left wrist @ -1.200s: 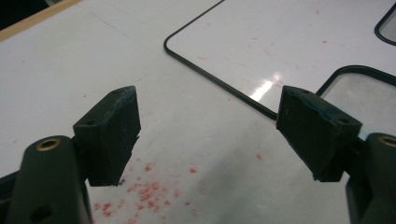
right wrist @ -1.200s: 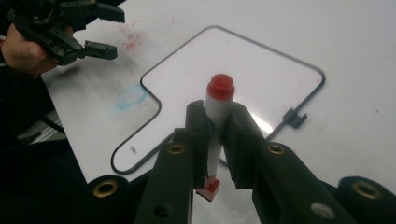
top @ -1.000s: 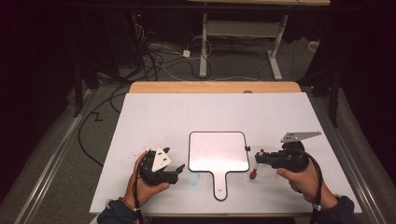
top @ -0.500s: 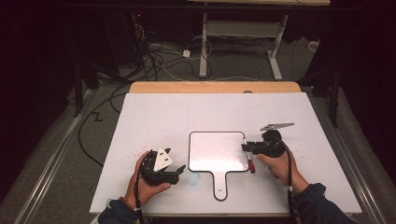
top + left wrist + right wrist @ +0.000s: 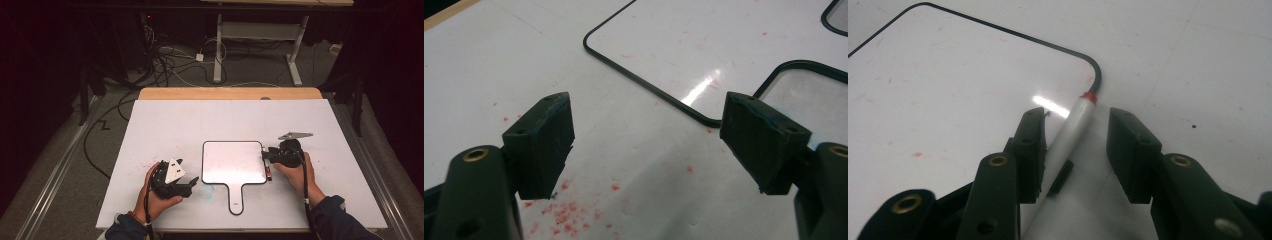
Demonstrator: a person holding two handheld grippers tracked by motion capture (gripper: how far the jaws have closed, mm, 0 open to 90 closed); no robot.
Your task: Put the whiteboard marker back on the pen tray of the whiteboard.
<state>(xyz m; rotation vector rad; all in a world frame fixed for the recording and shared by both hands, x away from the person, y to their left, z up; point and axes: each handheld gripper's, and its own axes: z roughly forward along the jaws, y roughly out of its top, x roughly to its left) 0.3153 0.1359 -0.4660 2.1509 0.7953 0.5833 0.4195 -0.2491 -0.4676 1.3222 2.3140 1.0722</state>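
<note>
Compared with the views a second and half a second earlier, the right gripper (image 5: 270,154) has travelled from the open desk (image 5: 165,125) at the right toward the right edge of the whiteboard (image 5: 232,162), where it now sits; the left gripper (image 5: 186,186) and the whiteboard lie as before.

Nearest, the person's left hand (image 5: 155,197) holds the left gripper just off the near-left corner of the whiteboard. Its jaws are spread wide and hold nothing; in the left gripper view they straddle bare desk speckled with red marks (image 5: 569,212), with the board's black rim just beyond.

The whiteboard is paddle-shaped and lies flat at mid-desk, its handle (image 5: 236,200) pointing toward the near edge.

At the board's right edge the right hand (image 5: 295,172) holds the right gripper. Its jaws are partly open around a marker (image 5: 1068,135): the white barrel lies against the left jaw, with a gap to the right jaw. The marker rests along the board's right edge, its long axis running near to far, and its red end (image 5: 1090,96) points away from the gripper toward the board's rounded corner.
</note>
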